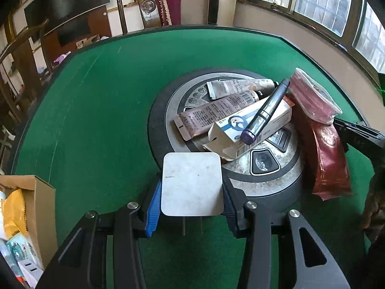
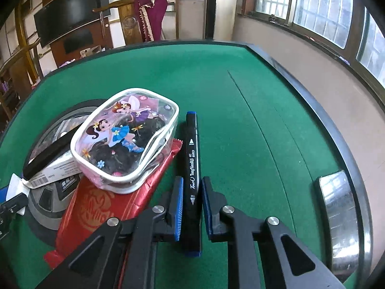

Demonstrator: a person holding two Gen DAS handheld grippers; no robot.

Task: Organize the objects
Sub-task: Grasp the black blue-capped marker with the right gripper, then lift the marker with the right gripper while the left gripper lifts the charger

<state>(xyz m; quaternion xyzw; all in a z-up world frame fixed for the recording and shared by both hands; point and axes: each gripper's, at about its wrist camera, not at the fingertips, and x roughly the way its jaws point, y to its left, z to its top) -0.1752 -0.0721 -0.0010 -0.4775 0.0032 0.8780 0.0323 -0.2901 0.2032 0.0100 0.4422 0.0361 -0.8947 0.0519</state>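
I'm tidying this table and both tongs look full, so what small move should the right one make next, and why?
Probably lift the black art marker straight up off the green table. The right tongs have shut on its barrel, and it lies close beside the red foil packet and cartoon pouch, so dragging sideways might nudge them.

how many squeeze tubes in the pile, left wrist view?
2. A pale printed tube with a black cap lies at the far side of the round grey disc; a pinkish metallic tube lies just in front of it. More may be hidden underneath.
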